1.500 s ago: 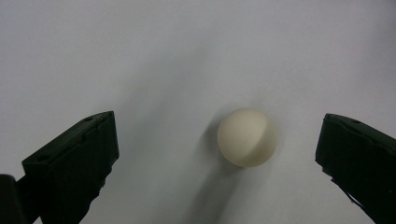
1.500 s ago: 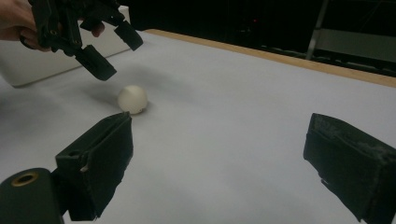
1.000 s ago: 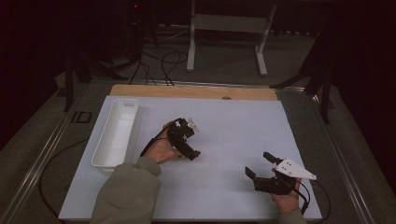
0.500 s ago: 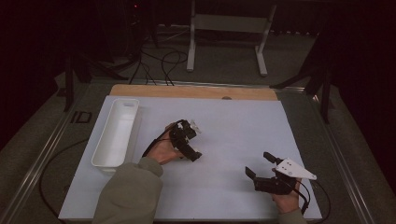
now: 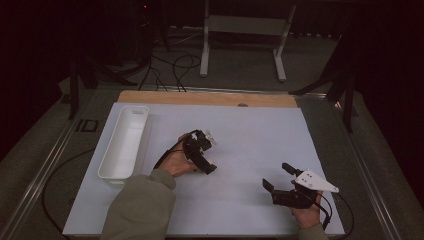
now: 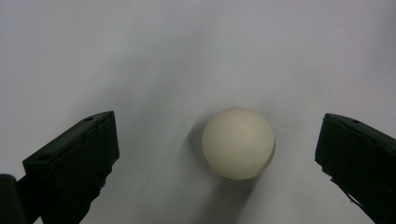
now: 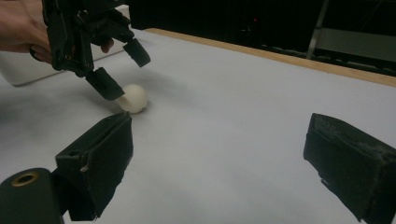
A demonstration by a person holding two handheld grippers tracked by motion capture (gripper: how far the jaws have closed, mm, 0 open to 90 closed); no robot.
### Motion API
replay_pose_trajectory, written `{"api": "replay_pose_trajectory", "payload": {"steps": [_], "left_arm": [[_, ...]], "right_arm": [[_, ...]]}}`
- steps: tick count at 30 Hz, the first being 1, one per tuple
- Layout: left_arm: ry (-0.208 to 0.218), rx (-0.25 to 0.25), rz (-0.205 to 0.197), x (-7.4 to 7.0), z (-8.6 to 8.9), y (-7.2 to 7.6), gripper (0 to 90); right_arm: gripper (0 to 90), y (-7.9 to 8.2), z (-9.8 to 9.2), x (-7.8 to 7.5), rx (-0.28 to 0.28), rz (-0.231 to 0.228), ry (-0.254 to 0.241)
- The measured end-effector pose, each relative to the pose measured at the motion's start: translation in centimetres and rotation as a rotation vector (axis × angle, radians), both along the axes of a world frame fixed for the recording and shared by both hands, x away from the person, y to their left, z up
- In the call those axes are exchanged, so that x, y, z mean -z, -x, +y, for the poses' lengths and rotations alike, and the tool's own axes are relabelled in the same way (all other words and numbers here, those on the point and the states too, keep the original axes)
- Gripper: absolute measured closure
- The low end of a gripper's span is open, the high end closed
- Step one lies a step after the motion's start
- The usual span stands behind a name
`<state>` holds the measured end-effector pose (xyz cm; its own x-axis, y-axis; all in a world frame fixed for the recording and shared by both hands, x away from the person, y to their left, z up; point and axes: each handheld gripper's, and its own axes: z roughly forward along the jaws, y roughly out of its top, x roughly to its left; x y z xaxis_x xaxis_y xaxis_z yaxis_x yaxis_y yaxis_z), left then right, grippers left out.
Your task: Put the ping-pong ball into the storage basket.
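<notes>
A person wearing an olive-green sleeve holds two black handheld grippers. The left gripper trails a thin black cable. The right gripper carries a grey triangular plate dotted with small holes.

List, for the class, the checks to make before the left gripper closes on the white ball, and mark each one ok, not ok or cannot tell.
1. Left gripper open: ok.
2. Ball between its jaws: ok, nearer one jaw.
3. Jaws not touching the ball: ok in the left gripper view.
4. Ball resting on the white sheet: ok.
5. Right gripper apart from the ball, open: ok.
6. Tray ready to take it: cannot tell.
</notes>
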<state>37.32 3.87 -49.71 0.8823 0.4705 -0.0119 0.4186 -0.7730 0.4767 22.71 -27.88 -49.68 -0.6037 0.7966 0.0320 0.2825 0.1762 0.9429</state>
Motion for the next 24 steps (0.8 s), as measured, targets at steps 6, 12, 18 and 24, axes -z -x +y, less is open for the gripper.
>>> {"api": "replay_pose_trajectory", "payload": {"steps": [6,12,18,24], "left_arm": [[0.007,-0.002,0.021,0.3,-0.15,0.02,1.5],[0.001,0.002,0.038,0.54,-0.35,0.14,6.8],[-0.015,-0.005,0.033,0.77,-0.5,0.18,16.0],[-0.02,-0.007,0.061,1.12,-0.49,0.11,31.5]], "right_arm": [[8.1,0.01,-0.02,-0.01,0.001,0.001,0.0],[8.1,0.01,-0.03,-0.02,0.001,0.001,0.0],[8.1,0.01,-0.04,-0.01,0.001,0.0,0.0],[8.1,0.02,-0.05,-0.02,0.001,0.001,0.0]]}}
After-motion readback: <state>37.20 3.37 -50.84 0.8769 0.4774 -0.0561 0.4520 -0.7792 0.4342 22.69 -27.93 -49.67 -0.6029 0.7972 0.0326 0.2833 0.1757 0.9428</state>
